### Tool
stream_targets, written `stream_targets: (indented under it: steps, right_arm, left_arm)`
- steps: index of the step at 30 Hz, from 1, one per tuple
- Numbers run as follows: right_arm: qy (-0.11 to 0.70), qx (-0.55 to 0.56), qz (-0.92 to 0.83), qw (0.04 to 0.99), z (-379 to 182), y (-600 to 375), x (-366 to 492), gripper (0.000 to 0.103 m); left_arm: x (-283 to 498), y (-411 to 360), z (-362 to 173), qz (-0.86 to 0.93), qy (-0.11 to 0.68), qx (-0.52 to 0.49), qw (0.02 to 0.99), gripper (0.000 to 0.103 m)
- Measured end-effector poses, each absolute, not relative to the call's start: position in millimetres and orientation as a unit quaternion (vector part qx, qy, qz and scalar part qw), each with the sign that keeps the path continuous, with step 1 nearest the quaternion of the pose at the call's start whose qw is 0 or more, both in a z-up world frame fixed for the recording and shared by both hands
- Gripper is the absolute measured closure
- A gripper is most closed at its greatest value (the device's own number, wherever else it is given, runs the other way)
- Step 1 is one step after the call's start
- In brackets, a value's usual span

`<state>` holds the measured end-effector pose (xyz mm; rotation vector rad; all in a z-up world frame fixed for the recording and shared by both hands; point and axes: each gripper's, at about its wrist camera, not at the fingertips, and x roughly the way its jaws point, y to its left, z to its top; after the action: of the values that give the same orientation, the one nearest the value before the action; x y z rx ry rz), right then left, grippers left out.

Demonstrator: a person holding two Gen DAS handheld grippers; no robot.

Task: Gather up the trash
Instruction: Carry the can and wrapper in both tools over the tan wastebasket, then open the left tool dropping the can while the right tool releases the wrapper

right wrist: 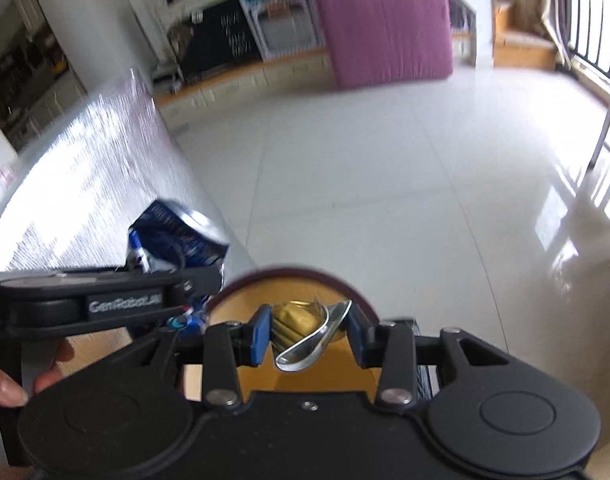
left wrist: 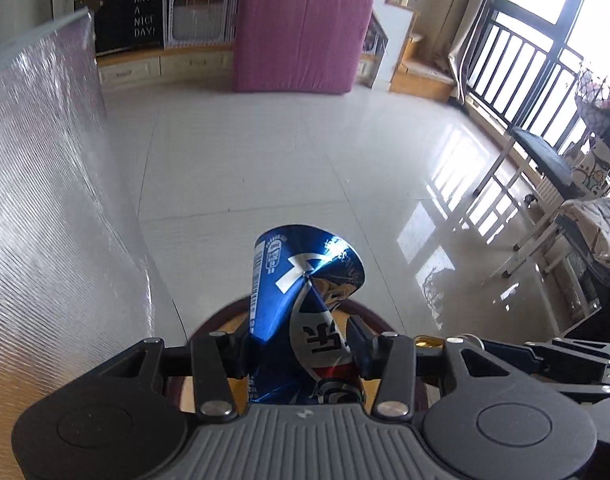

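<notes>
A crushed blue can (left wrist: 305, 300) is clamped in the left gripper (left wrist: 301, 354). A flattened gold can (right wrist: 305, 330) is pinched by the right gripper (right wrist: 309, 330) (jaws partly closed), both held above the round bin (right wrist: 241, 308), seemingly for dropping.

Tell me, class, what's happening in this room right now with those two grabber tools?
A person is collecting trash with a handheld gripper in each hand. The left gripper is clamped on a crushed blue can. The right gripper is clamped on a crushed gold-coloured can. Both are held above a round bin with a dark red rim and a yellowish inside, beside a silvery foil-covered surface. Neither can has been dropped in yet.
</notes>
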<state>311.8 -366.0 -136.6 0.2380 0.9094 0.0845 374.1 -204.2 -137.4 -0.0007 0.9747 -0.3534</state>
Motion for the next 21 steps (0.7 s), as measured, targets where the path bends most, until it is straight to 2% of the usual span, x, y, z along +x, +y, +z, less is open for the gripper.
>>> stream_targets:
  steps: [6, 11, 21]
  right_arm:
    - [0.505, 0.095, 0.043, 0.857, -184.9, -353.4, 327.1, 0.062]
    - [0.545, 0.075, 0.045, 0.834, -213.3, -346.8, 331.7, 0.062]
    - [0.562, 0.054, 0.053, 0.823, -230.0, -340.7, 339.0, 0.062]
  left_arm:
    - [377.2, -194.3, -183.0, -0.154, 0.507, -0.003, 0.848, 0.056]
    - [381.9, -179.5, -197.7, -0.134, 0.535, -0.005, 0.834, 0.056]
    - [376.6, -166.5, -206.9, -0.114, 0.554, 0.003, 0.825, 0.055]
